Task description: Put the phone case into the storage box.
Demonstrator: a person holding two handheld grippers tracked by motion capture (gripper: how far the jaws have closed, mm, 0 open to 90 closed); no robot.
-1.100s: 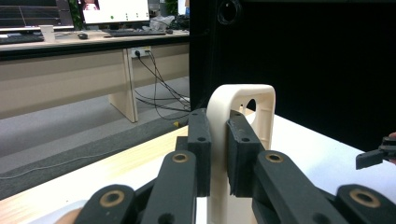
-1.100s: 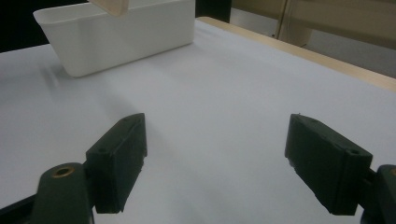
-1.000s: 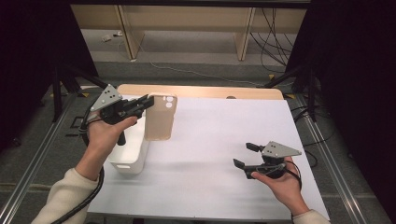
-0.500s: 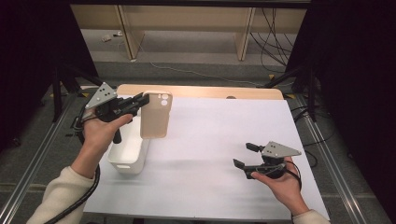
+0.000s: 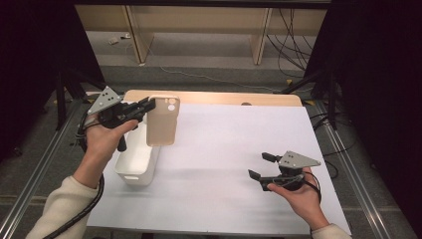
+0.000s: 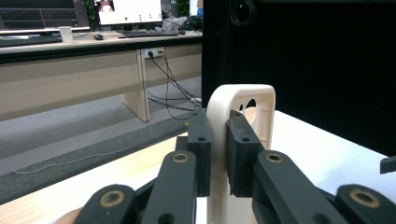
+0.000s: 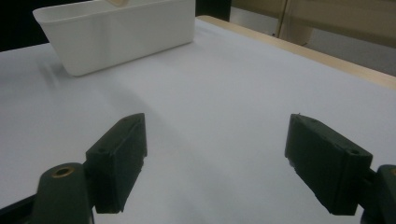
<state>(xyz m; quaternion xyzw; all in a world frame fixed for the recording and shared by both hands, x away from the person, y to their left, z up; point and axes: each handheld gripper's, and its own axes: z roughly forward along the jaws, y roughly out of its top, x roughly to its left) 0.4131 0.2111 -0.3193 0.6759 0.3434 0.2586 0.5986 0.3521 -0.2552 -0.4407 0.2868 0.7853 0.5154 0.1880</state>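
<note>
Your left gripper [image 5: 145, 107] has its jaws clenched on the upper edge of the beige phone case [image 5: 162, 121], which hangs upright in the air above the white bin [image 5: 135, 164]. Your right gripper [image 5: 260, 167] rests well apart over the worktop [image 5: 224, 144], jaws spread and empty.

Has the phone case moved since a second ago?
Yes. The phone case, clamped in the left gripper, rose slightly against the white bin below.

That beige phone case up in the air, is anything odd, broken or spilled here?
Nothing stands out. The left hand-held gripper grips the phone case by one edge above the white bin, upright and undamaged. The right hand-held gripper is open above the table.
</note>
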